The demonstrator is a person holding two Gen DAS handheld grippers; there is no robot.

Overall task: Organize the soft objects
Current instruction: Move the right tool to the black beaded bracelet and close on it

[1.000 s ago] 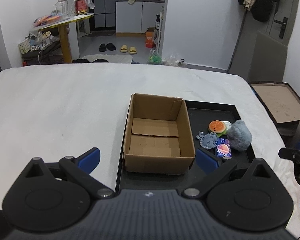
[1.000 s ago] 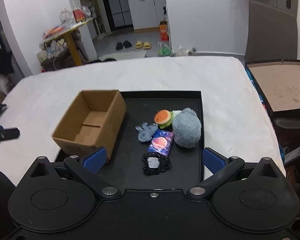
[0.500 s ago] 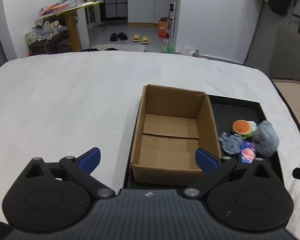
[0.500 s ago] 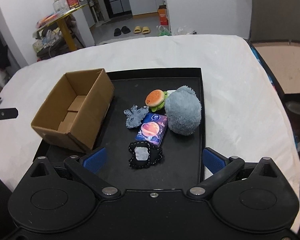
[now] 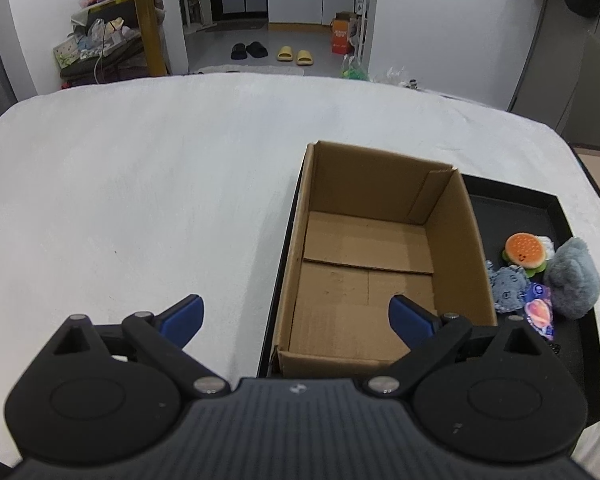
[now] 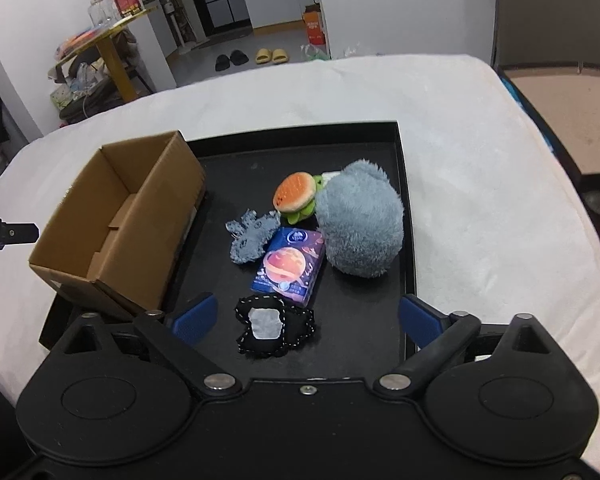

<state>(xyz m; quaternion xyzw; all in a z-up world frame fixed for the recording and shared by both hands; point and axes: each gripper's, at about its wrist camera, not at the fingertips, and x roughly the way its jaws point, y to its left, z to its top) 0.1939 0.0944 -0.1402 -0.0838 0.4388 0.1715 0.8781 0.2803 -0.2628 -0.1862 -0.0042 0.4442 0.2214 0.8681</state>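
Note:
An empty open cardboard box [image 5: 372,264] [image 6: 116,224] stands at the left end of a black tray [image 6: 364,344] [image 5: 536,204]. On the tray to its right lie a grey fluffy plush [image 6: 360,226] [image 5: 572,284], a burger-shell turtle toy [image 6: 296,192] [image 5: 526,250], a small blue-grey plush [image 6: 252,236] [image 5: 508,288], a purple tissue pack [image 6: 290,266] [image 5: 540,312] and a black fabric piece with a grey patch [image 6: 272,326]. My left gripper [image 5: 296,320] is open and empty over the box's near left wall. My right gripper [image 6: 306,320] is open and empty, above the black fabric piece.
The tray sits on a white cloth-covered table [image 5: 140,184]. A flat brown board in a dark frame [image 6: 564,120] lies off the table's right edge. Behind are a yellow side table [image 5: 148,20], slippers on the floor [image 5: 294,56] and white walls.
Both grippers have moved forward and tilted down toward the tray. The box and toys now look larger and nearer. Nothing on the tray has moved.

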